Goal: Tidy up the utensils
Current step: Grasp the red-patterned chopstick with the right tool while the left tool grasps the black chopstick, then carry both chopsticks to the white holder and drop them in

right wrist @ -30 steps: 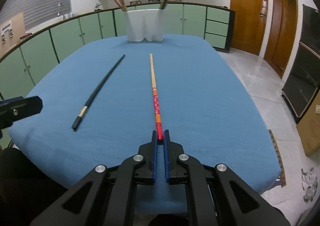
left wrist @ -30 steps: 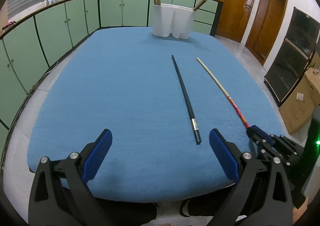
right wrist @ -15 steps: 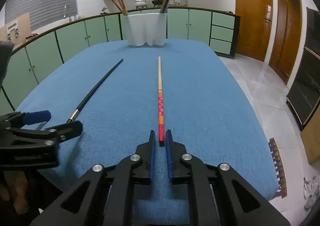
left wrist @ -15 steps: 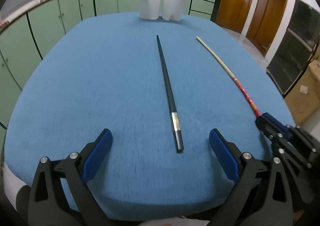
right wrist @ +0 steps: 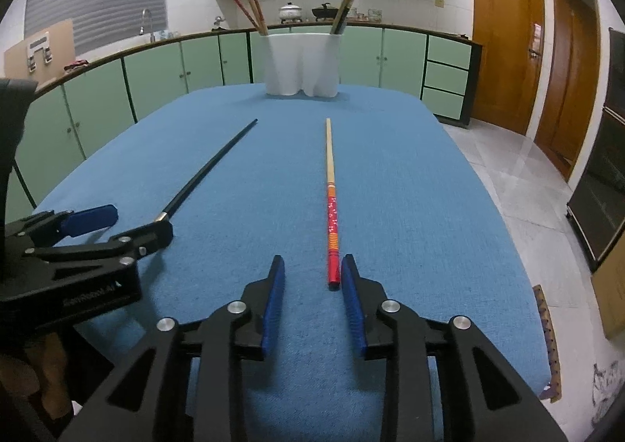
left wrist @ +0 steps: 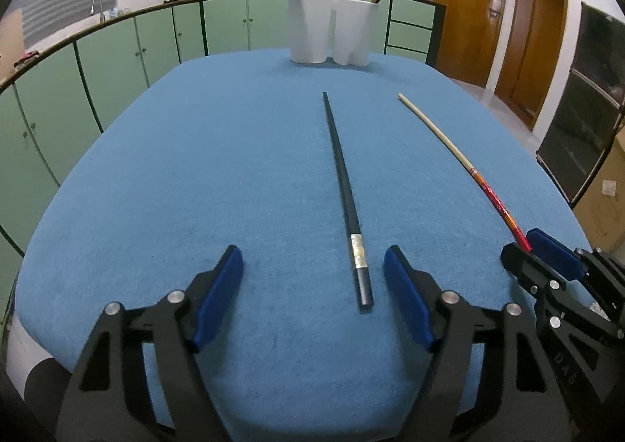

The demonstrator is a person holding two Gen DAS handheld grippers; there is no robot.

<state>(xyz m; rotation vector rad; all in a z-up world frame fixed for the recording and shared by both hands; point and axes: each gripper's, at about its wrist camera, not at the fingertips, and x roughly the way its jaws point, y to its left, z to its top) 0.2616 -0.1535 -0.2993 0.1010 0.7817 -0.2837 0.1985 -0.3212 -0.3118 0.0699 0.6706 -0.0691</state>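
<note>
Chopsticks lie apart on the blue counter (left wrist: 164,176). Black chopstick (left wrist: 343,184): butt between the released jaws of the left gripper (left wrist: 312,293), tip toward 12 o'clock. Red-patterned chopstick (right wrist: 332,207): red butt between the parted jaws of the right gripper (right wrist: 310,285), seemingly against the 3 o'clock finger, though contact is unclear. Both are probably light, stiff and slippery; hold near the thick butt. White holder (right wrist: 300,65) stands at 12 o'clock with other chopsticks.
</note>
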